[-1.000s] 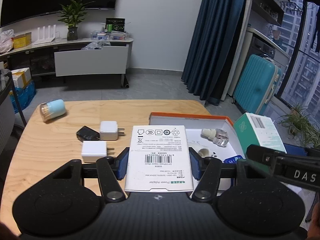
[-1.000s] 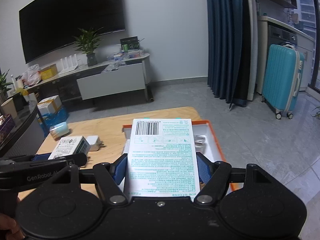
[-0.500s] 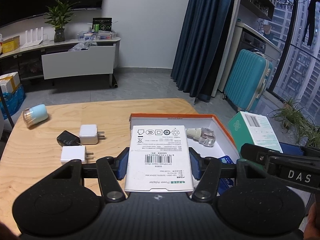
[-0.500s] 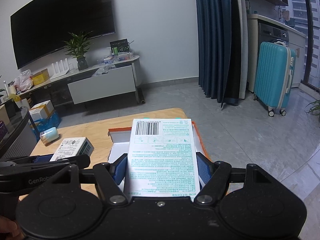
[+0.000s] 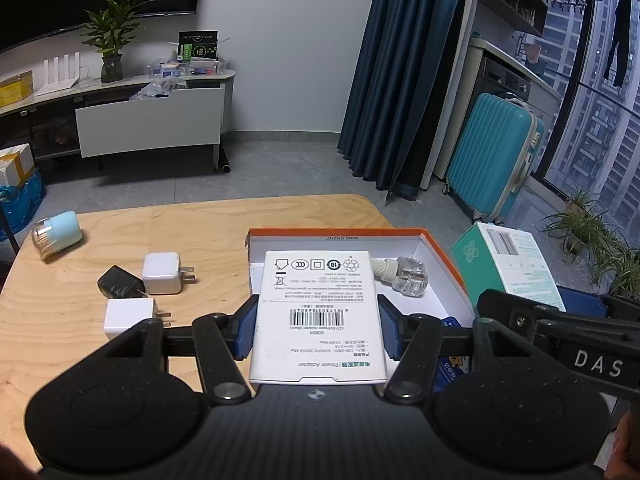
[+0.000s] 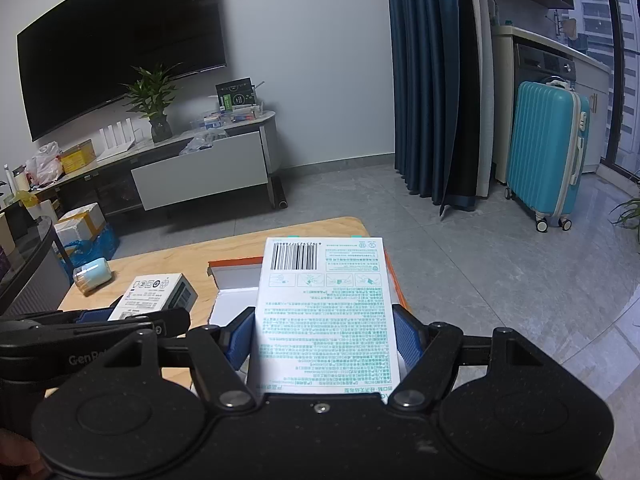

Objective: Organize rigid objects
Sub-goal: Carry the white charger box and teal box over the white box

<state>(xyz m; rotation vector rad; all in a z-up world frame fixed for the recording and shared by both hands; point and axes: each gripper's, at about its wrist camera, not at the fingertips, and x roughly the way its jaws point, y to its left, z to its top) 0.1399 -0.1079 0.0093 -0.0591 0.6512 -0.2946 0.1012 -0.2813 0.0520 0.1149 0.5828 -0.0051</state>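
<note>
While beside chargers (image 5: pixel 160 278): open tray (image 5: pixel 336 236).

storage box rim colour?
Orange rim on the storage box, white inside; clearest in the left wrist view.

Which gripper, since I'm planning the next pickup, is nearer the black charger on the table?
Left. The black charger lies just ahead-left of the left gripper; the right gripper sits beyond the orange box, farther right.
</note>
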